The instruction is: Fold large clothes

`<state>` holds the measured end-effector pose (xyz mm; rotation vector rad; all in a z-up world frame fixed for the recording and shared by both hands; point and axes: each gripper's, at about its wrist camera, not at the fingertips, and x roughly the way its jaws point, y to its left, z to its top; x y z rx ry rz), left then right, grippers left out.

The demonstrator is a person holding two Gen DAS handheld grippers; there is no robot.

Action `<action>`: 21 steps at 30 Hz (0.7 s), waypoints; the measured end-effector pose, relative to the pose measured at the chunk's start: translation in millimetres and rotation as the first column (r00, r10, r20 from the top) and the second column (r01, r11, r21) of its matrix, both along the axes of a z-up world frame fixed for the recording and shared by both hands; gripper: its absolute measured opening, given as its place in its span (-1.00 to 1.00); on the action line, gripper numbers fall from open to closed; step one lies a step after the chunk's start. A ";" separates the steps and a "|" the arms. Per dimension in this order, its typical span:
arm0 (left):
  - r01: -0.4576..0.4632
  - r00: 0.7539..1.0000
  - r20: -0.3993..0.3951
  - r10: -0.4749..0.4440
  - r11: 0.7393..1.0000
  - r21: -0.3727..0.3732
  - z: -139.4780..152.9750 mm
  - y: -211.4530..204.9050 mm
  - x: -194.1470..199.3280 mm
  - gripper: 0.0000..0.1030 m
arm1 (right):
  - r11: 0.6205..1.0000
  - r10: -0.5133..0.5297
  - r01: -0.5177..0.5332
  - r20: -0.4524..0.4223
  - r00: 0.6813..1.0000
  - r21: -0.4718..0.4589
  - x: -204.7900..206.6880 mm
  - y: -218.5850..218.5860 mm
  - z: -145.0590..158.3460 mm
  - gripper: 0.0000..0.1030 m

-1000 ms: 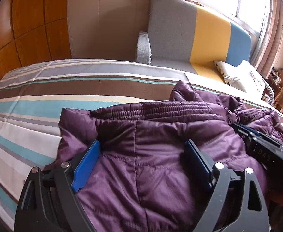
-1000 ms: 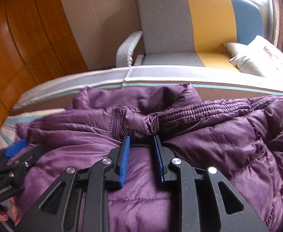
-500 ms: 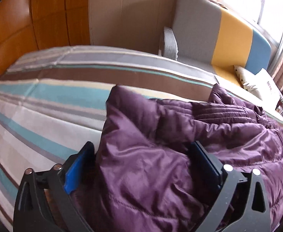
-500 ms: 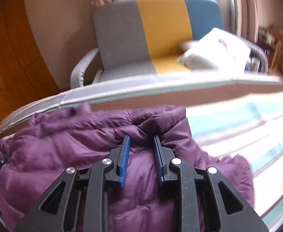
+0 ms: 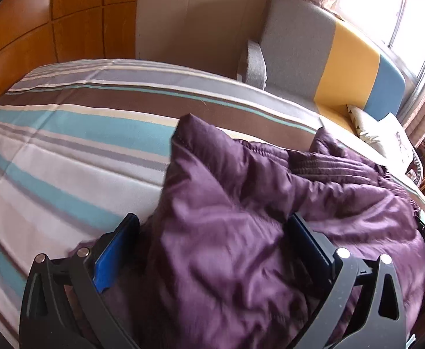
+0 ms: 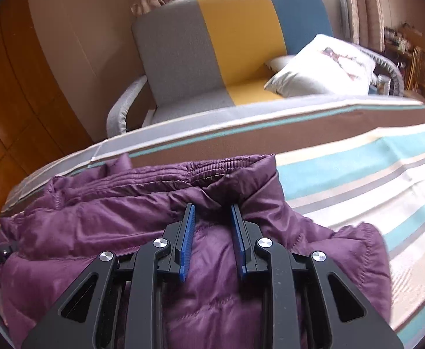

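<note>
Now your right tool [image 6: 211,212] has its blue pads drawn narrow and pinching a ridge of the purple puffer jacket [image 6: 201,285] just below its ribbed collar, while your left tool [image 5: 212,232] stands wide, its two pads straddling a thick hump of the same jacket [image 5: 241,232] without closing on it. Compare a second ago: the jacket then spread broadly ahead of both tools, with the collar lying flat beyond the right tool and the other tool visible off to the side; since then the right tool has carried its pinched fold across, so bare striped bed sheet [image 6: 372,180] now shows to the right of that tool where padded fabric lay before. Ahead of the left tool, one corner of the jacket has risen into a peak, and more striped sheet is exposed on that tool's left. That reads as a fold in progress: one side of the jacket is being drawn over the rest, bunching the bulk between your tools. The garment lies on the bed, directly under and in front of both tools, with the grey, yellow and blue armchair [image 6: 227,43] well beyond. The fold probably still needs laying down and smoothing, since the padding stands up in lumps.
</note>
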<state>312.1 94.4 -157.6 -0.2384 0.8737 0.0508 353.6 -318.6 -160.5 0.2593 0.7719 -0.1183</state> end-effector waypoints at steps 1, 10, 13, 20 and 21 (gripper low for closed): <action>-0.006 1.000 0.007 0.006 1.000 -0.008 2.9 1.4 -6.1 0.95 | 1.000 0.002 -0.002 0.005 1.000 -0.014 -3.8 5.1 4.1 -0.52; -0.074 0.995 0.063 0.075 0.997 -0.009 9.7 17.2 -71.1 0.95 | 0.995 0.089 -0.087 0.038 0.995 -0.049 -45.3 53.5 24.9 -0.52; -0.087 0.995 0.046 0.088 0.996 -0.032 0.0 23.1 -86.2 0.95 | 0.991 0.121 -0.118 0.051 0.991 -0.056 -58.1 68.0 27.9 -0.52; -0.089 0.995 0.028 0.091 0.994 -0.065 -14.7 28.7 -112.5 0.96 | 0.987 0.158 -0.155 0.065 0.985 -0.038 -87.5 93.4 31.1 -0.52; -0.083 0.996 0.024 0.085 0.994 -0.070 -16.6 28.5 -114.9 0.96 | 0.987 0.161 -0.158 0.067 0.985 -0.040 -90.5 96.0 31.6 -0.52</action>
